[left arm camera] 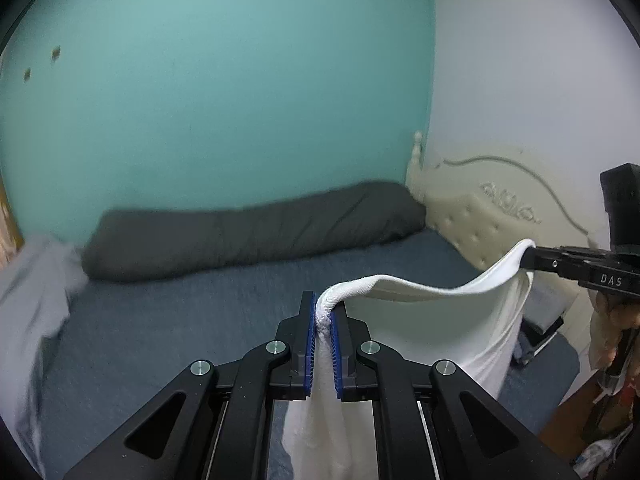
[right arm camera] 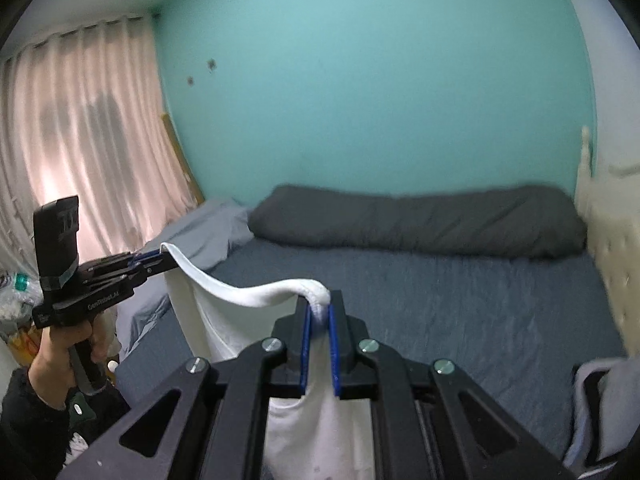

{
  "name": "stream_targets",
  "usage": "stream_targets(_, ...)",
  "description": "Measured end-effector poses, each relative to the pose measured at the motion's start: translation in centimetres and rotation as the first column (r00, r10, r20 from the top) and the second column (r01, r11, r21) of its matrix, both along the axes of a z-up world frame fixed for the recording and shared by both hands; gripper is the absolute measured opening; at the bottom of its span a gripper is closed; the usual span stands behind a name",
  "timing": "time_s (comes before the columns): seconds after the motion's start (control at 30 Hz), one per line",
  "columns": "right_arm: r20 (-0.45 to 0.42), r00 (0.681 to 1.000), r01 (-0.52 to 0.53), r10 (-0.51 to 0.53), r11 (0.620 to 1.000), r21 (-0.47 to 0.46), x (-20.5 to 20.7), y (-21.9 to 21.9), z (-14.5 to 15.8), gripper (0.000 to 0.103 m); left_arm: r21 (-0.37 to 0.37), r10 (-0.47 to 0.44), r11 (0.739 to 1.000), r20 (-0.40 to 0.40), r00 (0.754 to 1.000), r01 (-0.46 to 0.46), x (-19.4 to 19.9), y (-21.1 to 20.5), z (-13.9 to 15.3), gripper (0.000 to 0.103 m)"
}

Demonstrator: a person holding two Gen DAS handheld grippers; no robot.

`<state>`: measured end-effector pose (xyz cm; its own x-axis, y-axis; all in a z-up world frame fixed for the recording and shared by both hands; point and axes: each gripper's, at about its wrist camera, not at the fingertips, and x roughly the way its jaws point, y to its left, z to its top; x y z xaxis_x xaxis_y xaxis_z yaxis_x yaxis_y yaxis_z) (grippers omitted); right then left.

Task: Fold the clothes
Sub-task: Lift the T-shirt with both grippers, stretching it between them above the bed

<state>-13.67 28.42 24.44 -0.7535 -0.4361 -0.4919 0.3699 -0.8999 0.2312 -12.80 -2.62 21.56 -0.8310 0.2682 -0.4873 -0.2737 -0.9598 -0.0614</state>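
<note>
Now my left gripper (left arm camera: 323,320) and right gripper (right arm camera: 318,316) each pinch the white knit garment's (left arm camera: 460,320) ribbed edge; I should pull taut, level, before lowering onto the blue bedsheet (left arm camera: 200,320).

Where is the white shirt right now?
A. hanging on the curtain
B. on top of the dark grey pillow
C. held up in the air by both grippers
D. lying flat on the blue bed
C: the left gripper and the right gripper each pinch the top edge of the white shirt, which sags between them and hangs down above the bed.
</note>
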Motion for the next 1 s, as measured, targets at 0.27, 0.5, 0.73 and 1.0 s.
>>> stream_targets(0.27,0.142,0.990,0.004,-0.004,1.000,0.006,-7.9,-0.8,-11.7,0.007,0.002,0.032,0.999,0.117,0.993,-0.032,-8.2,0.2,-10.5,0.007)
stream_targets(0.5,0.204,0.978,0.048,-0.042,0.999,-0.022,-15.6,1.1,-19.4,0.007,0.025,0.051,0.998,0.182,0.982,-0.056,-16.5,-0.9,-18.2,0.007)
stream_targets(0.73,0.270,0.960,0.083,-0.076,0.996,-0.014,-23.3,1.7,-26.1,0.007,0.022,0.068,0.997,0.262,0.963,-0.076,-24.7,-2.4,-25.2,0.007)
stream_targets(1.0,0.349,0.929,0.128,-0.120,0.992,0.000,-32.4,2.8,-33.2,0.007,0.032,0.078,0.995,0.356,0.931,-0.096,-33.6,-3.4,-32.2,0.007)
